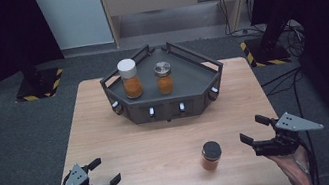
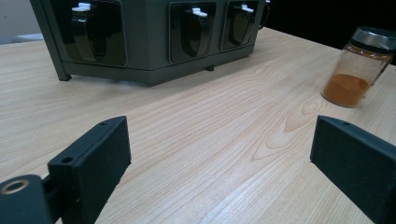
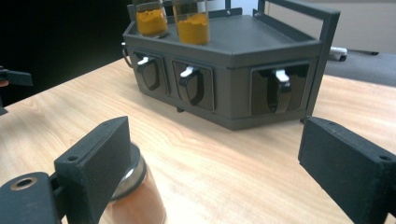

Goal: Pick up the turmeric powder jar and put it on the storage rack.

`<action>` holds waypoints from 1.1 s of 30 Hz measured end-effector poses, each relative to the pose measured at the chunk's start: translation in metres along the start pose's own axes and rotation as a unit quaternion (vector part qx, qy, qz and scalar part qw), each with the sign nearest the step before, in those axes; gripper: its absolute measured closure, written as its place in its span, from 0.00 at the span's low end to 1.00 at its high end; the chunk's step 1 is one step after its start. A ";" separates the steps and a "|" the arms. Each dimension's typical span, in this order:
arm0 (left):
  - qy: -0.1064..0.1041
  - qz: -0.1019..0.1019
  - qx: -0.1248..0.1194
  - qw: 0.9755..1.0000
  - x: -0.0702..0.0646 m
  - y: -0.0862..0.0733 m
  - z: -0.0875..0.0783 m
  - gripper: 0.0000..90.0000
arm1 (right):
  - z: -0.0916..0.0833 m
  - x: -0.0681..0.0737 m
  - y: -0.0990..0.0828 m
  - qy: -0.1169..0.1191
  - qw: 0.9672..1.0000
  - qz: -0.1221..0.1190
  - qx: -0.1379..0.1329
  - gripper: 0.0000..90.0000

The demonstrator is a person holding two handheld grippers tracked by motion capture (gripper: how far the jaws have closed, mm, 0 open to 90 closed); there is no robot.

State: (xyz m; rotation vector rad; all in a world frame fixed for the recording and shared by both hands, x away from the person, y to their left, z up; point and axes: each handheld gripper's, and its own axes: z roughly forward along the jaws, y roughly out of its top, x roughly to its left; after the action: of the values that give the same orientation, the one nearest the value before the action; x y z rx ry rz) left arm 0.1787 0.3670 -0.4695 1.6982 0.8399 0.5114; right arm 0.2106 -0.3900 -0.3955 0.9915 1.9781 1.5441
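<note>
**Spice jar upright on the table, both tongs released**

The dark-lidded jar [image 1: 211, 155] stands upright, long axis vertical, on the pale woodgrain table [image 1: 160, 139], in front of the dark metal rack [image 1: 167, 106]. It is round clear glass, part filled with orange powder. The right gripper [image 1: 257, 130], jaws spread wide, sits just beside the jar without touching. The left gripper [image 1: 103, 171], also released, rests well apart from it.
</note>
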 end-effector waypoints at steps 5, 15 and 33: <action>-0.001 0.002 0.002 1.000 0.000 0.000 0.001 0.05 | -0.005 0.003 -0.013 -0.006 1.000 0.007 0.007 0.11; -0.001 0.002 0.002 1.000 0.000 0.000 0.001 0.05 | -0.009 0.009 -0.034 -0.016 1.000 0.013 0.020 0.11; -0.006 0.008 0.002 1.000 -0.001 0.001 0.000 0.05 | -0.005 0.006 -0.046 -0.005 1.000 0.007 0.029 0.10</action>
State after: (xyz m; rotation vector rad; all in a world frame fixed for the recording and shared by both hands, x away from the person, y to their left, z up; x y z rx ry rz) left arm 0.1785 0.3660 -0.4683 1.7111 0.8194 0.5117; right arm 0.1907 -0.3945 -0.4378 1.0375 2.0223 1.4941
